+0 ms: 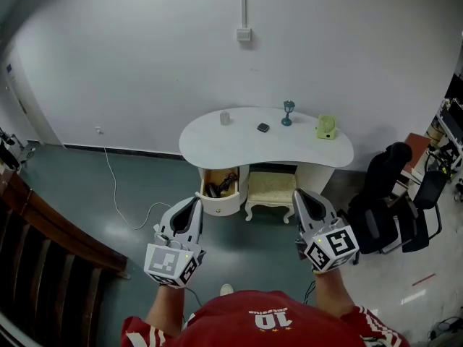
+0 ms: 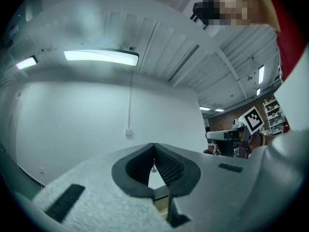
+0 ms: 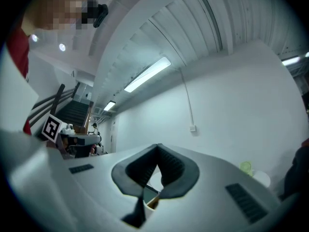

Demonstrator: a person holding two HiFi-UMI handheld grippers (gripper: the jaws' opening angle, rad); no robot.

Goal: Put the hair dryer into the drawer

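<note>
Left tongs [image 1: 196, 200] and right tongs [image 1: 298, 193], held out level side by side, both point towards the bench [image 1: 239, 149]. In the left gripper view the left tongs [image 2: 154, 145] are closed tip to tip on nothing. The right gripper view shows the right tongs [image 3: 158, 146] the same, tips met and empty. The dryer is in neither tongs. The drawer [image 1: 220, 207] stands pulled open at the bench's left front, just beside a stool [image 1: 270, 191]. A dark shape [image 1: 215, 188] lying inside it may be the dryer, but it is too small to identify, and its long axis cannot be read. The drawer lies ahead of and between the two tongs, well apart from both. It is closer to the left tongs' line, so the left hand is judged the nearer for any reach.
</note>
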